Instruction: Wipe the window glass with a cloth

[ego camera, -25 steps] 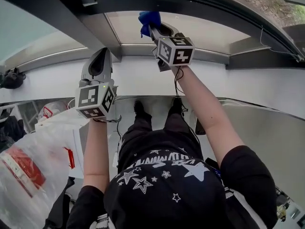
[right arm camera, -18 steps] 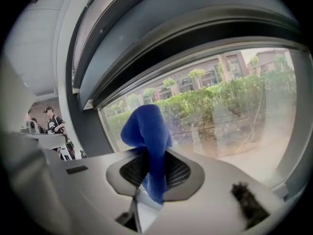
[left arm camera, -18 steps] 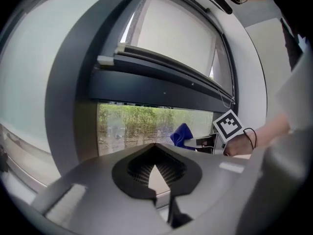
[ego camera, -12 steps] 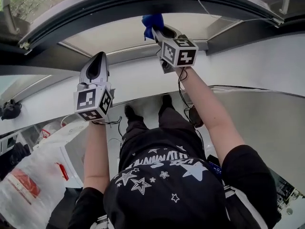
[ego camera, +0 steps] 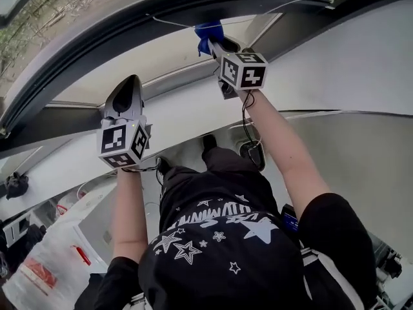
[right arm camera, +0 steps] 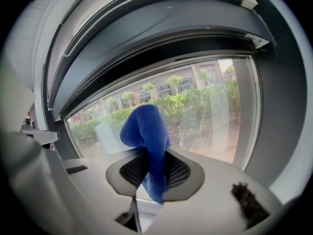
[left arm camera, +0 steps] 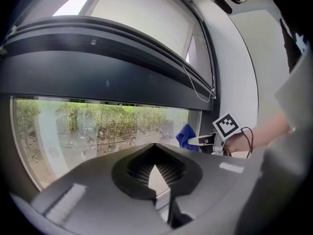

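Observation:
The blue cloth (ego camera: 208, 31) hangs bunched from my right gripper (ego camera: 214, 42), which is shut on it and holds it up by the window glass (ego camera: 148, 60), near the pane's right side. In the right gripper view the cloth (right arm camera: 146, 141) sticks up out of the jaws in front of the glass (right arm camera: 200, 116). My left gripper (ego camera: 131, 82) is lower and to the left, shut with nothing in it, pointing at the sill. From the left gripper view I see the glass (left arm camera: 98, 126), the cloth (left arm camera: 186, 136) and the right gripper's marker cube (left arm camera: 225, 126).
A dark frame (ego camera: 103, 28) curves round the pane and a thin cord (ego camera: 181, 23) runs across it. A white sill and wall (ego camera: 187, 112) lie below. A white plastic bag (ego camera: 45, 263) sits at the lower left. A dark housing (left arm camera: 98, 77) spans above the glass.
The head view has swung, so the window frame now runs slantwise. The right gripper keeps the cloth up at the glass. The left gripper sits a little lower in the picture.

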`<state>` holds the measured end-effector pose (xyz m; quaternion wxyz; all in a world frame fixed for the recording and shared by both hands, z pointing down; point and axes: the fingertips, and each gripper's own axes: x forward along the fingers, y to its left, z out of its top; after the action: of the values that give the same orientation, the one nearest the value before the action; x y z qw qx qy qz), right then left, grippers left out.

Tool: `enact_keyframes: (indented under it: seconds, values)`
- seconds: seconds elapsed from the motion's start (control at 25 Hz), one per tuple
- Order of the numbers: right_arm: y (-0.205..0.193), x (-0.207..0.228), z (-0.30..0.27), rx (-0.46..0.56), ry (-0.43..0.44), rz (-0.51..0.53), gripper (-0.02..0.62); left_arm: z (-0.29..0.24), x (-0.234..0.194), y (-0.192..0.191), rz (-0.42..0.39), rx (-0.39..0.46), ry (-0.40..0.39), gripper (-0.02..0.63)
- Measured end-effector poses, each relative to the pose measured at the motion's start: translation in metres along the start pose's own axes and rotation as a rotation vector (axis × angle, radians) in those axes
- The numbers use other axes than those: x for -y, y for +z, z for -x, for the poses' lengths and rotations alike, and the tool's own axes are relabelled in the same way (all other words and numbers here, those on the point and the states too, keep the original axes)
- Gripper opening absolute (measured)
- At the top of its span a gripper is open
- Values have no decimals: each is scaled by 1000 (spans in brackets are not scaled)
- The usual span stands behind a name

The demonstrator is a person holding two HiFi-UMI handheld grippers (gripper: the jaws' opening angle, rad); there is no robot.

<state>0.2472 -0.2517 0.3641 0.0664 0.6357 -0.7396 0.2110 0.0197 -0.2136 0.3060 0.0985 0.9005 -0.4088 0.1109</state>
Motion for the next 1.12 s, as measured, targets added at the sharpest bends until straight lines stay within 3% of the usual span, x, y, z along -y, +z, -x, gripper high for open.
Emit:
enact_keyframes:
  seconds: [0.68,0.96,1.12]
  values:
    - [27,173,44,84,-199,-130,74,-63,78,9,-36,-24,-28,8]
    - [22,199,54,89,-261,-174,74,-56,74,11,-37,-12,1,8]
    - [19,182,58,76,-244,-153,74,-41,65,5,-9,-9,21,8]
